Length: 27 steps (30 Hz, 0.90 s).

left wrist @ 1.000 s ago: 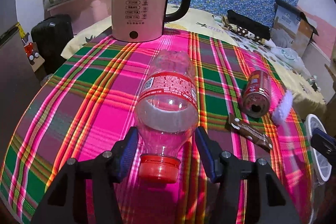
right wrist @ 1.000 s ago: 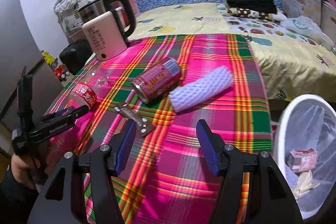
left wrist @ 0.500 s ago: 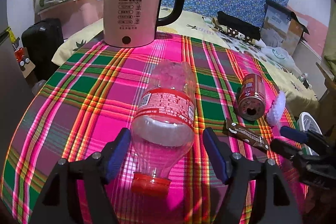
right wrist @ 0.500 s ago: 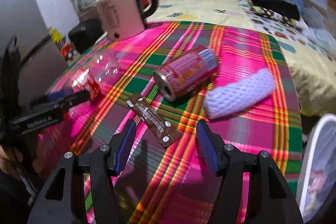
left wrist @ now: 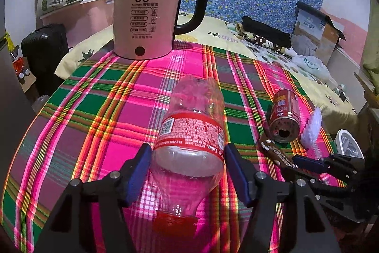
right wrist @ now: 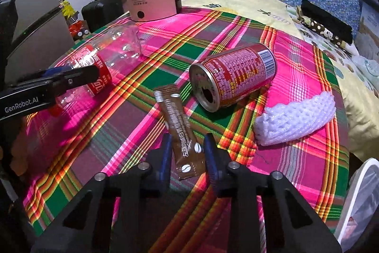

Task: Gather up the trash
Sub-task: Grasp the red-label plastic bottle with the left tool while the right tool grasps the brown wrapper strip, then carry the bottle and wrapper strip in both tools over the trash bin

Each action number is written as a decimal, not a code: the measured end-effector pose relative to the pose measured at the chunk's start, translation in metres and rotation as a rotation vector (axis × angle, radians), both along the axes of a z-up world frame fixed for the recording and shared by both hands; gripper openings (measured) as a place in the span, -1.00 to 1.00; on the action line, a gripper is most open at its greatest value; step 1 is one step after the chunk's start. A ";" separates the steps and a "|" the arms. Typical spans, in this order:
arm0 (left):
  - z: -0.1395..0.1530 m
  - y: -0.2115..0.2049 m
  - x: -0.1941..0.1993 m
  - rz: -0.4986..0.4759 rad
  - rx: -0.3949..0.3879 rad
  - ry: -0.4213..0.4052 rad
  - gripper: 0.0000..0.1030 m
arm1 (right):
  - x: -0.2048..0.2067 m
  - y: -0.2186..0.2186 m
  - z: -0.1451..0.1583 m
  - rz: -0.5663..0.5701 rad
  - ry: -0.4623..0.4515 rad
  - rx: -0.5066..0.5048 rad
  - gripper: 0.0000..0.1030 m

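A clear plastic bottle (left wrist: pixel 191 125) with a red label and red cap lies on the plaid cloth, cap toward me. My left gripper (left wrist: pixel 187 145) straddles its body just below the label. Its jaws are closing, with both pads very near the bottle's sides. A brown coffee sachet (right wrist: pixel 177 115) lies flat on the cloth. My right gripper (right wrist: pixel 188 136) is low over the sachet's near end. Its jaws are closing with the sachet between them, and a thin gap still shows. Beside the sachet rest a red drink can (right wrist: pixel 236 72) on its side and a white foam net (right wrist: pixel 296 120).
A pink electric kettle (left wrist: pixel 146 16) stands at the far edge of the table. A white bin (right wrist: pixel 360 193) with a plastic liner sits off the table's right edge. Behind are a bed with clothes, a cardboard box (left wrist: pixel 317 32) and a black suitcase (left wrist: pixel 45 49).
My right gripper dropped toward the sachet and its jaws narrowed around it. My left gripper slid forward from the bottle's cap to its body, jaws spread wider.
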<state>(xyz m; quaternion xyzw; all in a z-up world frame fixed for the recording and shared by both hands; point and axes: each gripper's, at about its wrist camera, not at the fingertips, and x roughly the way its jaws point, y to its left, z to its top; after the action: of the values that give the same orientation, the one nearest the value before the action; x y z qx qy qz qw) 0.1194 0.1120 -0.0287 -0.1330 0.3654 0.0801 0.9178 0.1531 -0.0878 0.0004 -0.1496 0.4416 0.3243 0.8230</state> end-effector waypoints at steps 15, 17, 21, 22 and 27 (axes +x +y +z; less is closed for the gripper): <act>0.007 -0.032 -0.034 -0.060 -0.030 -0.007 0.26 | -0.031 -0.040 0.020 -0.096 0.000 0.093 -0.52; 0.010 -0.039 -0.037 -0.077 -0.028 -0.012 0.26 | -0.033 -0.048 0.023 -0.117 -0.005 0.103 -0.52; 0.011 -0.054 -0.042 -0.111 -0.031 -0.010 0.26 | -0.035 -0.061 0.025 -0.157 -0.009 0.113 -0.52; 0.011 -0.059 -0.044 -0.122 -0.030 -0.010 0.26 | -0.035 -0.064 0.025 -0.165 -0.010 0.114 -0.52; 0.017 -0.080 -0.046 -0.170 -0.024 -0.019 0.26 | -0.040 -0.081 0.029 -0.209 -0.023 0.125 -0.52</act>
<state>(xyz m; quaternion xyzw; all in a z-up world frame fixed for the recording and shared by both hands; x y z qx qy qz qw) 0.0732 0.0323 -0.0112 -0.1132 0.3675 -0.0036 0.9231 0.1133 -0.1683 0.0298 -0.0549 0.4244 0.2619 0.8650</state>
